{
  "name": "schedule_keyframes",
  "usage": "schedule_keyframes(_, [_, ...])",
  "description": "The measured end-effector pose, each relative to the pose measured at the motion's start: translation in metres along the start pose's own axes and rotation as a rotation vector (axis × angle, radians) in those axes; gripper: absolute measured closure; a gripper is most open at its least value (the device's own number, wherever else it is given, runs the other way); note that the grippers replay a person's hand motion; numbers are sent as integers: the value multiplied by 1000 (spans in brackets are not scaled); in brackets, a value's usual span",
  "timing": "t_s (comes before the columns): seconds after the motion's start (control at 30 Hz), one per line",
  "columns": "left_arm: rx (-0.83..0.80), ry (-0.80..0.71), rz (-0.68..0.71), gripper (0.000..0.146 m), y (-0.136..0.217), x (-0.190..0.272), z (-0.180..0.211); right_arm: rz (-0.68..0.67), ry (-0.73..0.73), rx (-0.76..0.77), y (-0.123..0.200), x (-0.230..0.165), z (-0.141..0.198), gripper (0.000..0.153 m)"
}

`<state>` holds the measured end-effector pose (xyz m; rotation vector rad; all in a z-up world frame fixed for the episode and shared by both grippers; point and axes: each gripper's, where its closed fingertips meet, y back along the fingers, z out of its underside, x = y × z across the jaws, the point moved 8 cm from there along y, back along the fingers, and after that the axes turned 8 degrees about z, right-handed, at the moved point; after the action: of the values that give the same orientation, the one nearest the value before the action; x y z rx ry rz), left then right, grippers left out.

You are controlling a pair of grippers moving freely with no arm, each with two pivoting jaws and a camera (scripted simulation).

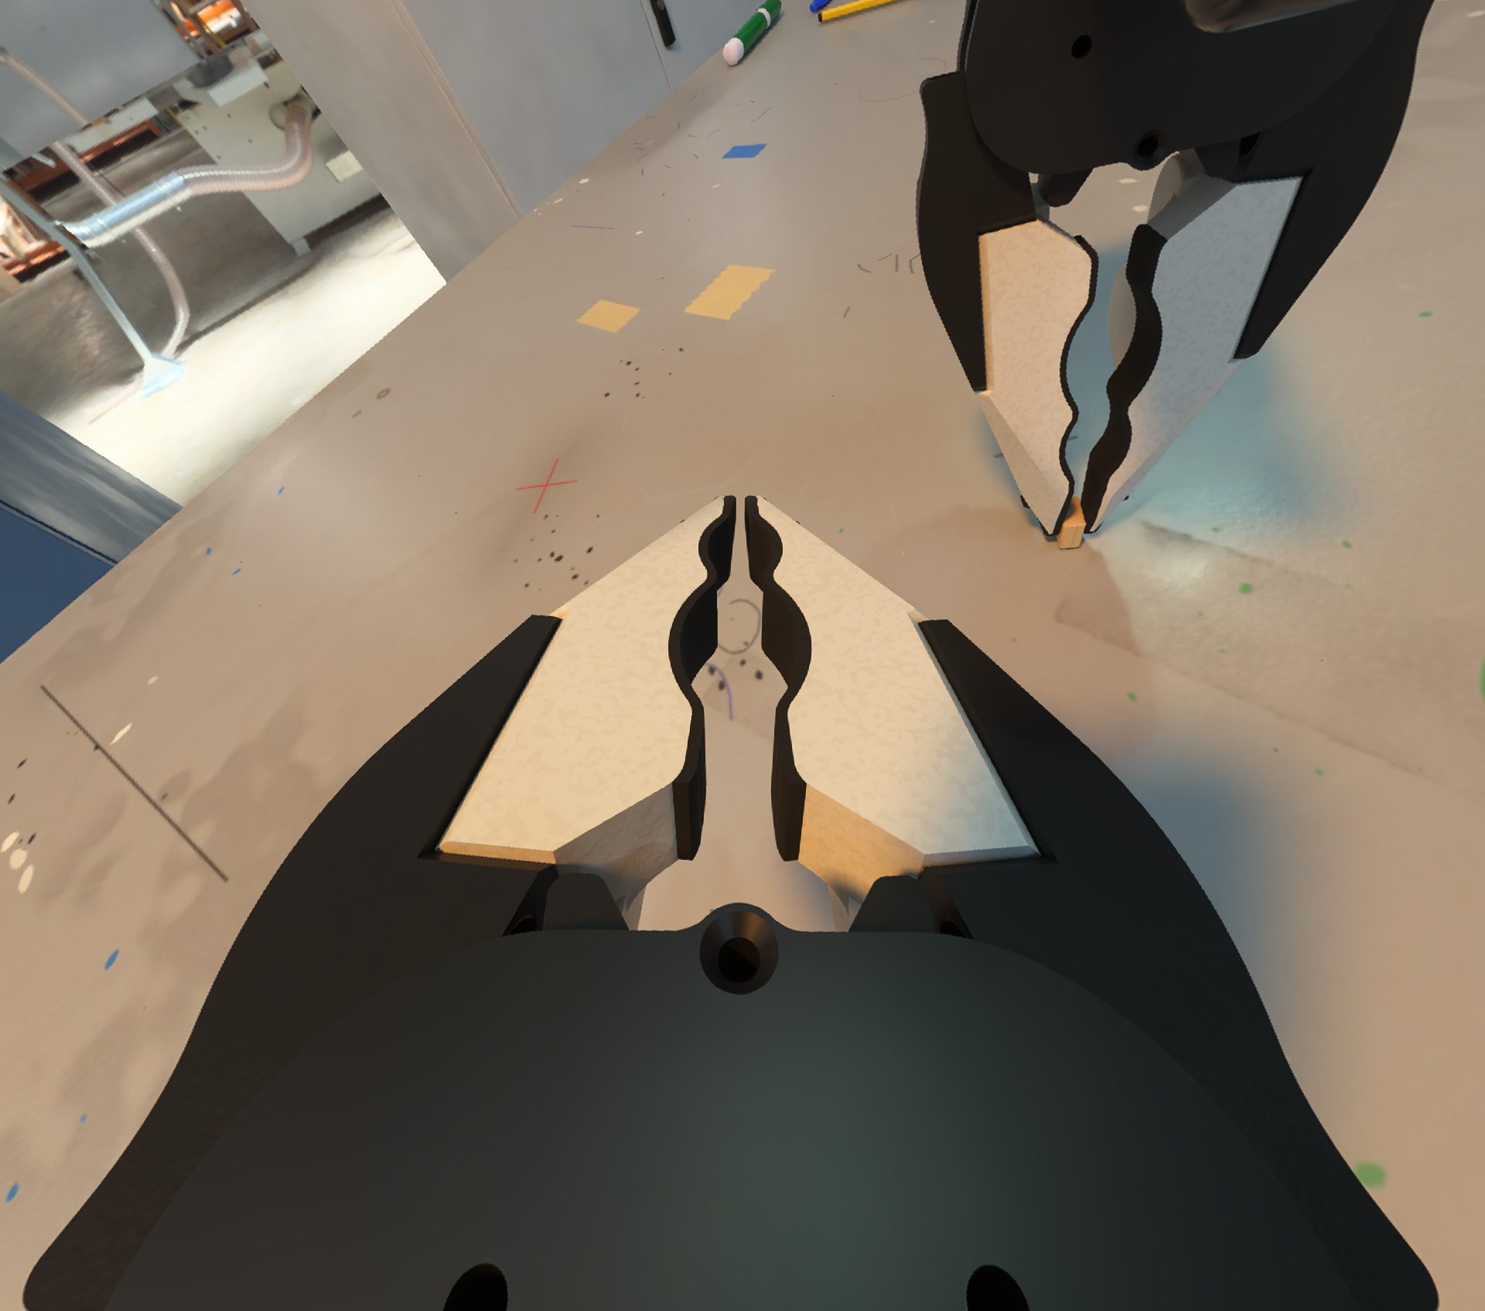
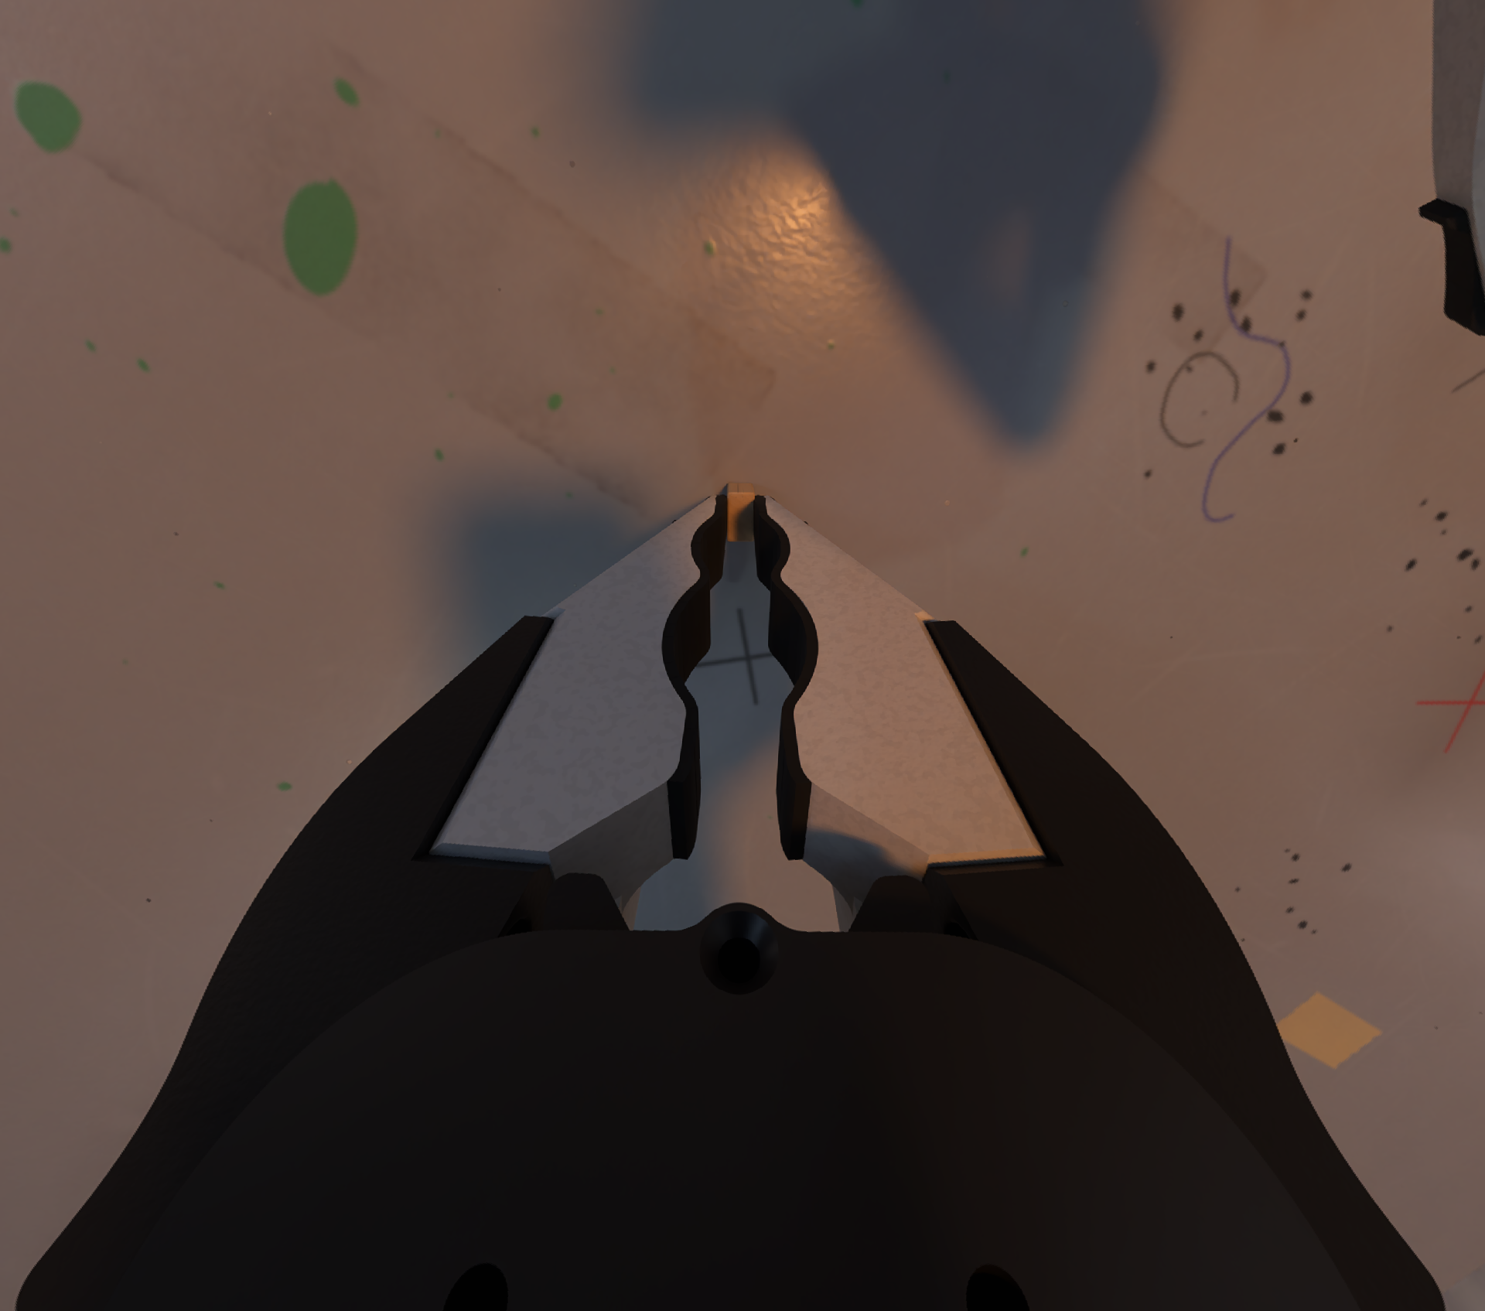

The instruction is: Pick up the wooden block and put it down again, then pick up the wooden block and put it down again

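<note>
We saw a paint-flecked surface (image 1: 803,388). At two o'clock, the right hand-held gripper (image 1: 1070,523) pinched the wooden block (image 1: 1069,535) at its tips, touching down. Left hand-held gripper (image 1: 739,505) idled, closed, empty. We judged a put-down step; next, release.

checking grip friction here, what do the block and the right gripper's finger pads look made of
The wooden block looks like pale, unfinished wood: matte tan faces, though too small to show grain. The right gripper has pads that look like a matte, speckled off-white material, maybe foam or rubber, set in smooth black frames.
</note>
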<state>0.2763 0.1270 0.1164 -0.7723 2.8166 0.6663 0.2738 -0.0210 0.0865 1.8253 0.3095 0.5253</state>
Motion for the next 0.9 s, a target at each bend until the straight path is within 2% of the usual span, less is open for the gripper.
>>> schedule_keyframes(0.3, [0, 2, 3, 144, 0, 0, 0, 25, -15, 26, 5, 1, 2, 147])
schedule_keyframes(0.43, [4, 22, 19, 144, 0, 1, 0, 94, -33, 71, 16, 6, 5, 147])
schedule_keyframes(0.77, [108, 271, 157, 144, 2, -3, -1, 545, -144, 377, 55, 2, 11, 147])
schedule_keyframes(0.9, [128, 330, 205, 144, 0, -1, -1, 777, -123, 450, 63, -5, 6, 147])
